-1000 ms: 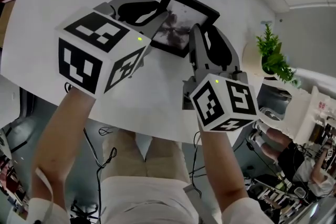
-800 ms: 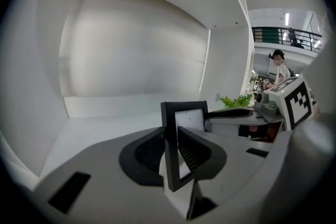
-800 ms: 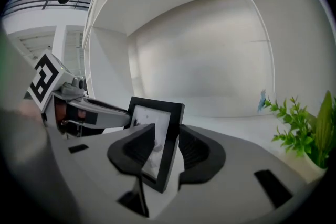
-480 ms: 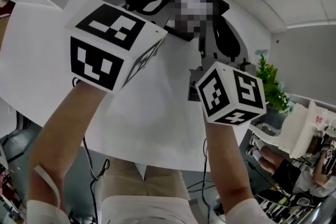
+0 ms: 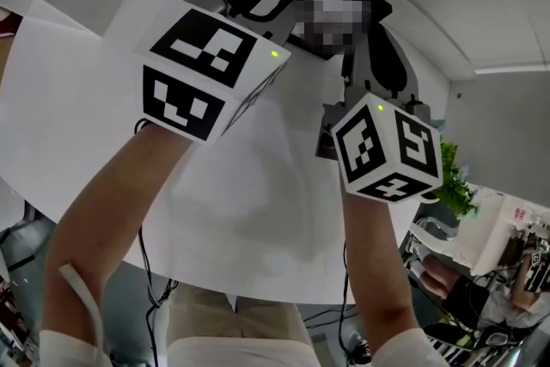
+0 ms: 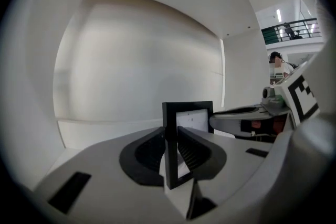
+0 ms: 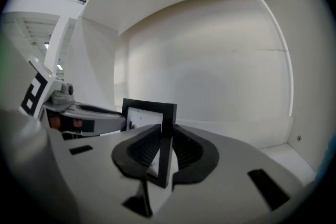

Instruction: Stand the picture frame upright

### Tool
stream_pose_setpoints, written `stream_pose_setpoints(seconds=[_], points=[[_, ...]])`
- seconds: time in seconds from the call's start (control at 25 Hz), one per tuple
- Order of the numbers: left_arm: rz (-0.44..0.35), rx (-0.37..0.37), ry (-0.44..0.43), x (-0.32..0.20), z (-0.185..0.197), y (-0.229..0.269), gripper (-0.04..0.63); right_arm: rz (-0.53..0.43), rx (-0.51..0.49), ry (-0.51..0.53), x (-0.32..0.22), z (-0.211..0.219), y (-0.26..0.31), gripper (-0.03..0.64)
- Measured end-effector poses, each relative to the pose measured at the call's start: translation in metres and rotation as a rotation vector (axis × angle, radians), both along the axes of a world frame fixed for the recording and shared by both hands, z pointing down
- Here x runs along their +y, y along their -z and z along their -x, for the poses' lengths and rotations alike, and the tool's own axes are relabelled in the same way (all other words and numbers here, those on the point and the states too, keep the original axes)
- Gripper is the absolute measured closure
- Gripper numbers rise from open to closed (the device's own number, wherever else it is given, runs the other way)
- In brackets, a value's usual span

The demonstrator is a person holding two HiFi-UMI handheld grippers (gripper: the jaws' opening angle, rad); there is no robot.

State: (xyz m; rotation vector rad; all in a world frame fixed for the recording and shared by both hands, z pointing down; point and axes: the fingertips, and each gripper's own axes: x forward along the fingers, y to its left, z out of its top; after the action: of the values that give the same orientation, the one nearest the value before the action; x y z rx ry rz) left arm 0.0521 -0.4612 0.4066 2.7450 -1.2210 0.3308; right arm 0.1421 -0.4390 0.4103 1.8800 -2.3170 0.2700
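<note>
My left gripper [image 6: 170,136] has its fingers [image 6: 144,152] pinched on one side bar of the picture frame [image 6: 187,107]. The bar stands upright between the pads, and the rest of the picture frame runs off toward my other hand. My right gripper [image 7: 166,131] has just been closing its fingers [image 7: 191,152], which now press on the opposite side bar. So the picture frame hangs between my two hands, one bar in each grip, with its top bar level. From above, it sits over the far part of the white table [image 5: 94,90], near the far edge. I cannot tell whether its bottom edge touches the table, since my grippers cover it.
</note>
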Motion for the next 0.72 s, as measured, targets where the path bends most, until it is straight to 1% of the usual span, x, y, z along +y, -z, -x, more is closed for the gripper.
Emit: stream_pose_setpoints(seconds=[0.16,0.28,0.44,0.56,0.64,0.72], points=[[-0.055,-0.009,-0.009,-0.016,-0.005,0.000,0.512,-0.051,0.035,-0.015,-0.016,-0.005,0.005,0.541],[-0.085,-0.031,-0.009,-0.031,-0.012,0.001,0.512,-0.076,0.057,-0.030,-0.028,-0.010,0.010,0.541],[-0.124,-0.063,-0.020,-0.047,-0.017,0.005,0.512,-0.098,0.067,-0.035,-0.041,-0.014,0.014,0.543],[-0.136,-0.089,-0.039,-0.054,-0.022,0.005,0.511,-0.106,0.079,-0.039,-0.047,-0.018,0.014,0.543],[-0.147,-0.117,-0.052,-0.058,-0.026,0.005,0.511,-0.107,0.078,-0.049,-0.052,-0.022,0.013,0.543],[-0.176,-0.164,-0.067,-0.062,-0.027,0.005,0.511,-0.115,0.090,-0.053,-0.057,-0.021,0.014,0.543]])
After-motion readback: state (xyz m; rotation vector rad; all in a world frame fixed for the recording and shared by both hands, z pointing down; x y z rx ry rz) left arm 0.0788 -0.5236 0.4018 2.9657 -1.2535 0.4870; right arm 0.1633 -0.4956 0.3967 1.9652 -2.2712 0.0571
